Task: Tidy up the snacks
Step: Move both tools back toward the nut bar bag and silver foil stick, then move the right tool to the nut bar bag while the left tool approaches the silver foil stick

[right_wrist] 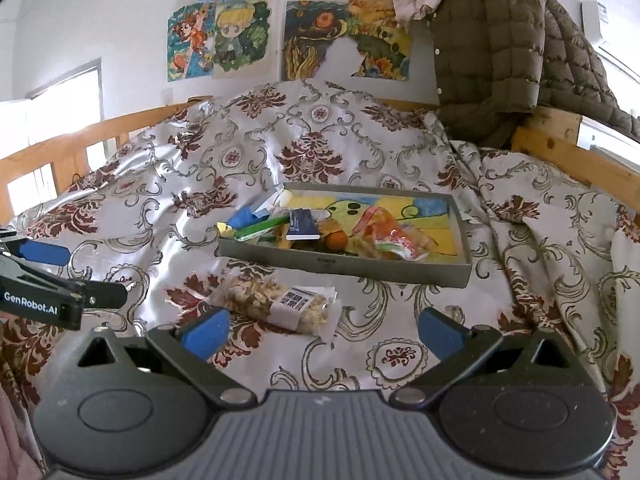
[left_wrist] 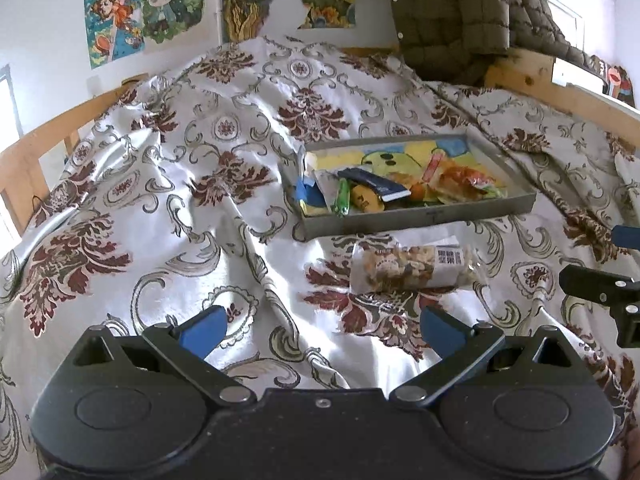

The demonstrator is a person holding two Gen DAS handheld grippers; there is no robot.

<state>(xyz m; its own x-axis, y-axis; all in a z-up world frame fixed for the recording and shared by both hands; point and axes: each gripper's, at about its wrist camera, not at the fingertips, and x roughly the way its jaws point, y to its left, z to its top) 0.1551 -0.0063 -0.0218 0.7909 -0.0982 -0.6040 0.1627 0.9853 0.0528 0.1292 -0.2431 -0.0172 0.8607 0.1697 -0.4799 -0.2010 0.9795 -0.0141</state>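
Observation:
A clear bag of mixed nuts point(left_wrist: 412, 267) point(right_wrist: 280, 305) lies on the patterned bedspread, just in front of a shallow grey tray point(left_wrist: 424, 220) point(right_wrist: 344, 266). The tray holds several snack packets, a green tube point(right_wrist: 262, 227), a dark blue packet point(right_wrist: 302, 226) and an orange fruit point(right_wrist: 335, 241). My left gripper point(left_wrist: 322, 330) stands open, empty, short of the nut bag and to its left. My right gripper point(right_wrist: 322, 332) is open too, with the nut bag just ahead of its left finger. Each gripper shows at the edge of the other's view.
The bedspread point(left_wrist: 200, 184) is rumpled, with folds left of the tray. A wooden bed rail point(right_wrist: 568, 156) runs round the back and sides. A quilted olive jacket point(right_wrist: 500, 52) hangs over the rail at the back right. Posters point(right_wrist: 224, 40) cover the wall.

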